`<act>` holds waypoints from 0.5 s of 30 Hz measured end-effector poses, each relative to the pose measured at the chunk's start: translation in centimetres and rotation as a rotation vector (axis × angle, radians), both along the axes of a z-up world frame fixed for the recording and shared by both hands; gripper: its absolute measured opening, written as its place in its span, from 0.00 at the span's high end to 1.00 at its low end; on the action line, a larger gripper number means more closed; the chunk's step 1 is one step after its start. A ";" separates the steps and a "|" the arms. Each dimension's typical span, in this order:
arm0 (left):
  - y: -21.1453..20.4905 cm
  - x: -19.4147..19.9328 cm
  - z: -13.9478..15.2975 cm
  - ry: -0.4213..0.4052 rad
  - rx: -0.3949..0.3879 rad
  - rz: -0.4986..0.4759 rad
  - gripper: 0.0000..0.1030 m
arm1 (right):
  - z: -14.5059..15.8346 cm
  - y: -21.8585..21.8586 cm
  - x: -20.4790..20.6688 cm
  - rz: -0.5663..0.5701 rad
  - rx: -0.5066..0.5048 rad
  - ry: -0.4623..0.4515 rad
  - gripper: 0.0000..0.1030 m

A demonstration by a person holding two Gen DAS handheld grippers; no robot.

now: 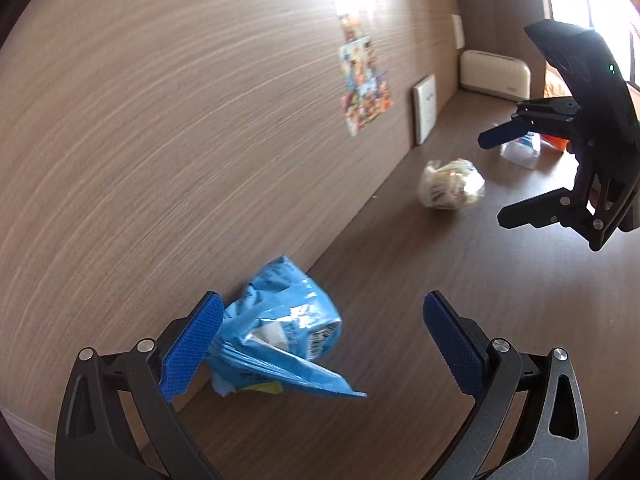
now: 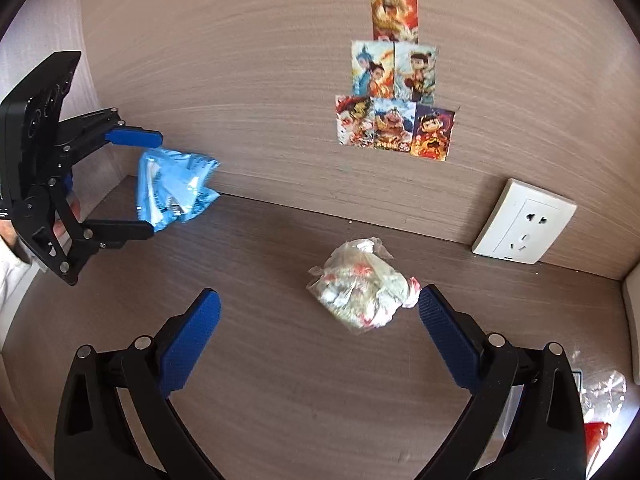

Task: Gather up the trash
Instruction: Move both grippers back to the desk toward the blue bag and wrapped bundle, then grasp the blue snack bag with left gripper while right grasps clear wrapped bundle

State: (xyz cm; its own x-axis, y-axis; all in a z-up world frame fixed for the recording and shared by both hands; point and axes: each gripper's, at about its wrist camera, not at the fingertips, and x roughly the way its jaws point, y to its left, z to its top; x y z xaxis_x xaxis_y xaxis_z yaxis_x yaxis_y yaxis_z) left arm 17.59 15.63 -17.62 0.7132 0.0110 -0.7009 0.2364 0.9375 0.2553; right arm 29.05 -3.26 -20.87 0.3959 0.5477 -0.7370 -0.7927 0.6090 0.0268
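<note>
Left tongs (image 1: 322, 346): spread wide around blue snack wrapper (image 1: 280, 332); left pad touching wrapper, right pad well apart from it; nothing clamped. Blue snack wrapper: crumpled, at back edge of table (image 1: 400, 280), against wood-grain wall panel (image 1: 160, 120). Right tongs (image 2: 319, 334): spread wide, empty; right fingertip just beside clear plastic bag of crumpled trash (image 2: 360, 284), lying mid-table. Wall socket (image 2: 524, 222) on panel at right; cartoon picture cards (image 2: 394, 120) stuck above. Further wrappers (image 1: 524, 148) at far end of table, near cream toaster (image 1: 494, 74).
</note>
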 end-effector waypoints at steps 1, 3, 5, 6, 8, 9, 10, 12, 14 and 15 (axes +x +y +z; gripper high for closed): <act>0.3 0.4 -0.2 0.002 -0.001 0.006 0.05 | -0.4 0.3 0.5 -0.004 -0.014 0.001 0.04; 0.9 0.9 -0.8 0.012 0.005 0.016 0.05 | -1.0 0.8 1.1 -0.006 -0.037 0.002 0.04; 1.2 1.5 -1.4 0.005 0.038 0.036 0.05 | -1.8 1.5 1.7 -0.010 -0.081 -0.003 0.04; 1.4 1.7 -1.5 0.011 0.045 0.041 0.05 | -2.1 1.8 2.0 -0.011 -0.101 -0.006 0.04; 1.3 1.7 -1.6 0.014 0.028 0.007 0.05 | -2.8 2.3 2.4 -0.008 -0.123 -0.005 0.05; 1.1 1.6 -1.6 0.014 0.031 0.003 0.05 | -3.1 2.5 2.5 -0.006 -0.134 -0.003 0.10; 0.9 1.6 -1.8 0.015 0.048 -0.002 0.05 | -3.4 2.6 2.6 -0.003 -0.146 0.002 0.20; 0.9 1.6 -2.6 0.015 0.095 -0.001 0.05 | -3.6 2.6 2.7 0.000 -0.141 0.016 0.32; 0.9 1.7 -3.5 0.034 0.110 0.014 0.06 | -3.5 2.5 2.7 -0.003 -0.128 0.039 0.40; 1.3 1.9 -3.9 0.068 0.078 0.025 0.10 | -3.4 2.4 2.4 -0.006 -0.131 0.024 0.42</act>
